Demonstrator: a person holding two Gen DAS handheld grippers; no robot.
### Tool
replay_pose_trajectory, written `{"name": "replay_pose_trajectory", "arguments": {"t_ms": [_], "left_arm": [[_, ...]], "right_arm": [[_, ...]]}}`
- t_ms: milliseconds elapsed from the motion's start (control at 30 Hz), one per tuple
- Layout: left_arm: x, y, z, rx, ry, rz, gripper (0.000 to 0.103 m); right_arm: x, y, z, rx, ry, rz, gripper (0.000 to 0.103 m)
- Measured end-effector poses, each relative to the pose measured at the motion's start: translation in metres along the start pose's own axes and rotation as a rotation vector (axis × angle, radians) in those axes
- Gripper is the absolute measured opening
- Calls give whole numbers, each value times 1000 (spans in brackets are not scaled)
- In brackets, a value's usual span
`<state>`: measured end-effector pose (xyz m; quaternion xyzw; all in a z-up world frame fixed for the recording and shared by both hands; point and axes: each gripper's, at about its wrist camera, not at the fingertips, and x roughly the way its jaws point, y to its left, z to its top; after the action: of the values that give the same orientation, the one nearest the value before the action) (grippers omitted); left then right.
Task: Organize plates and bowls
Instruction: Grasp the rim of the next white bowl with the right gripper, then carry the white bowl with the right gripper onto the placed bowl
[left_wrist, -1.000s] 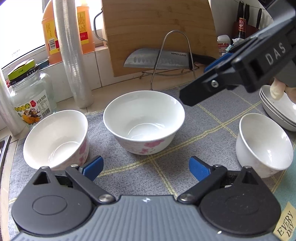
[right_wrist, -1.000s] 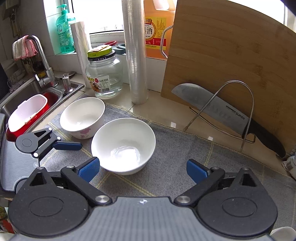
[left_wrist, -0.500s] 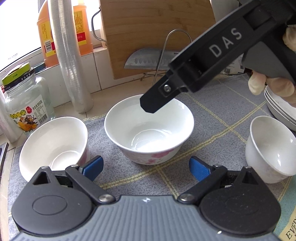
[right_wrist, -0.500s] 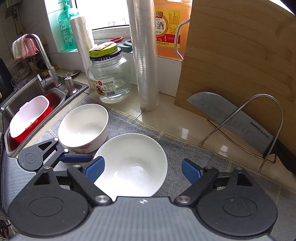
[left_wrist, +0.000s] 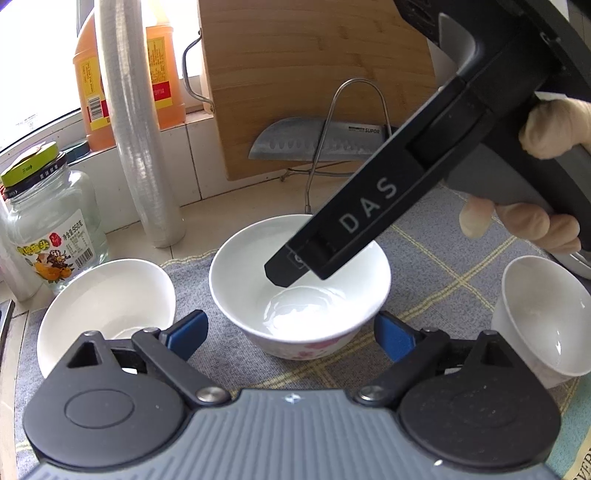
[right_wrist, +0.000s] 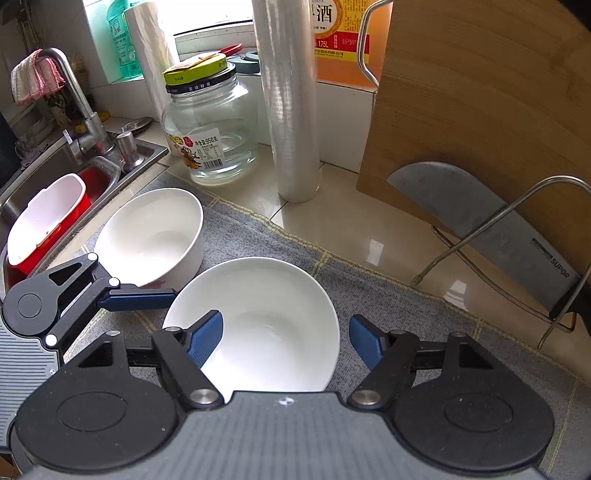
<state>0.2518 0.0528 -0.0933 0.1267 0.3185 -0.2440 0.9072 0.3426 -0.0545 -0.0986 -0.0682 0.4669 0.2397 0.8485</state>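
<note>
On a grey checked cloth (left_wrist: 436, 266) stand 3 white bowls: a middle bowl (left_wrist: 299, 284), a left bowl (left_wrist: 107, 306) and a right bowl (left_wrist: 543, 317). The left gripper (left_wrist: 291, 332) hangs open near the middle bowl. The right gripper's black finger (left_wrist: 354, 225) dips into it, its jaws having just been closing.

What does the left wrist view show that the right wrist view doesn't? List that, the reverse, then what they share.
Left wrist only: a small white cup, a gloved hand. Right wrist only: the sink, faucet, red basin. Both: the middle bowl, left bowl, jar, cutting board, knife, and the right gripper, jaws just closing, the middle bowl's rim between them.
</note>
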Motion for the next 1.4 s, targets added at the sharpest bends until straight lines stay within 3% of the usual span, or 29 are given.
{"name": "replay_pose_trajectory", "arguments": {"t_ms": [233,800,1400], "left_arm": [[6,3,5,4,1,-21,94],[8,6,10,0,12,-52,92],[-45,-23,11,16,24,-44,92]], "right_arm": [[2,-2,0,-6,11,23,70],[0,-1,-1,7,10,23,70],[-50,21,-26,7,-41,35,70]]}}
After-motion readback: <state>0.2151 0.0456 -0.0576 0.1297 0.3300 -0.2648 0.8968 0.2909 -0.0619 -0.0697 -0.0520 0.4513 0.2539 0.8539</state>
